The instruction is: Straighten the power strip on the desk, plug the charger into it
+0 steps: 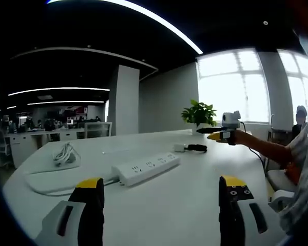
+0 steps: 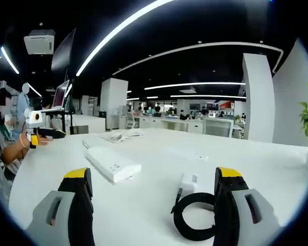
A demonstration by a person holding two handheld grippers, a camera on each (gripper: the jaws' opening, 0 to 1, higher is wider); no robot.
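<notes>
We see a white power strip (image 1: 146, 168) and white charger (image 2: 188, 183) with its black cable (image 2: 193, 221) on a white desk (image 1: 185, 200), a green potted plant (image 1: 198, 114), and grey, yellow-tipped, black-padded grippers (image 1: 161, 205).

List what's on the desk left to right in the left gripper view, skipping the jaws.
coiled white cable → power strip → charger → potted plant → right gripper, held by a hand
</notes>
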